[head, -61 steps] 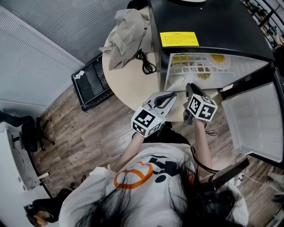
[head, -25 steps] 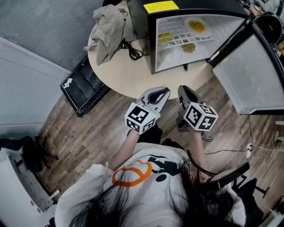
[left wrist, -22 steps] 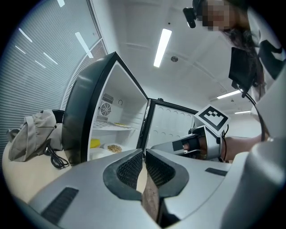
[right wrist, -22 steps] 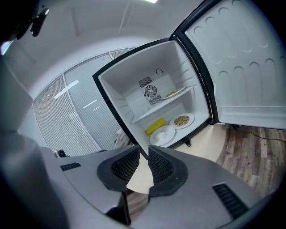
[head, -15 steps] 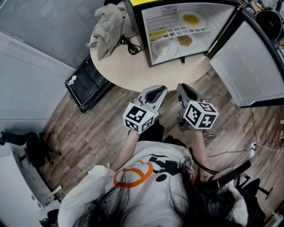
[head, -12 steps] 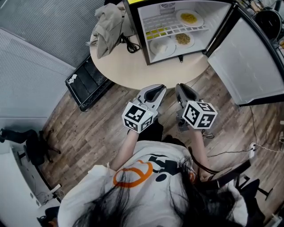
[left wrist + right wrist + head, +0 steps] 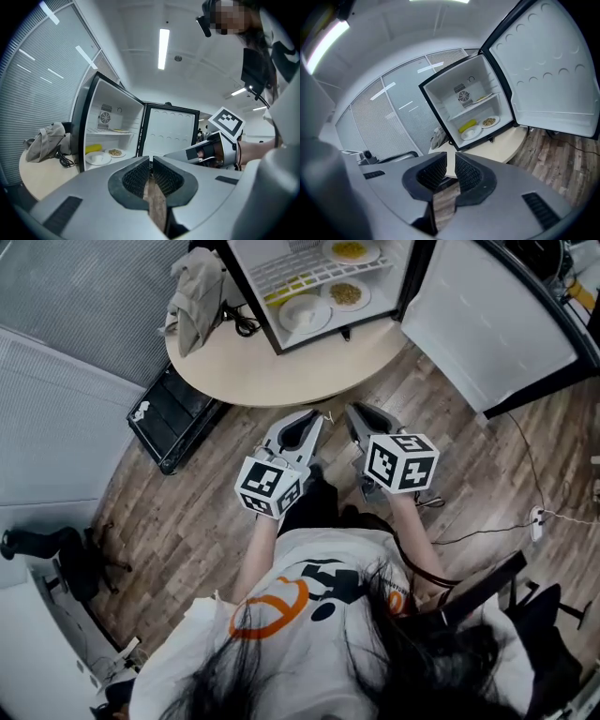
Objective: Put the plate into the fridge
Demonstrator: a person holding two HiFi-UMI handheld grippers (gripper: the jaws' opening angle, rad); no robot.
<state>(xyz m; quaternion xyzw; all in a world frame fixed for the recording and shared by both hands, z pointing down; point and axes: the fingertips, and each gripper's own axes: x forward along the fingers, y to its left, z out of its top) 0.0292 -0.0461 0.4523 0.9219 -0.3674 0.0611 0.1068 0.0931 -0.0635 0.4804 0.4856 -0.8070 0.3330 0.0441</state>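
Observation:
The small black fridge [image 7: 251,287] stands open on the round table [image 7: 281,371]. On its lower shelf lie a white plate [image 7: 305,312], a plate of brown food [image 7: 345,293] and a yellow item [image 7: 289,289]; another plate of food [image 7: 349,250] sits on the upper shelf. Both gripper views show the white plate [image 7: 98,158] [image 7: 471,132] inside. My left gripper [image 7: 314,416] [image 7: 151,159] is shut and empty. The jaws of my right gripper [image 7: 352,409] [image 7: 451,157] are closing with a narrow gap and nothing between them. Both hang over the wooden floor, short of the table's edge.
The fridge door [image 7: 478,315] swings wide to the right. A crumpled beige cloth [image 7: 192,296] and a black cable [image 7: 239,320] lie on the table left of the fridge. A black case [image 7: 173,413] sits on the floor at the left, cables [image 7: 525,517] at the right.
Both grippers have drawn back from the fridge opening to over the floor. The fridge and table have slid toward the top of the head view.

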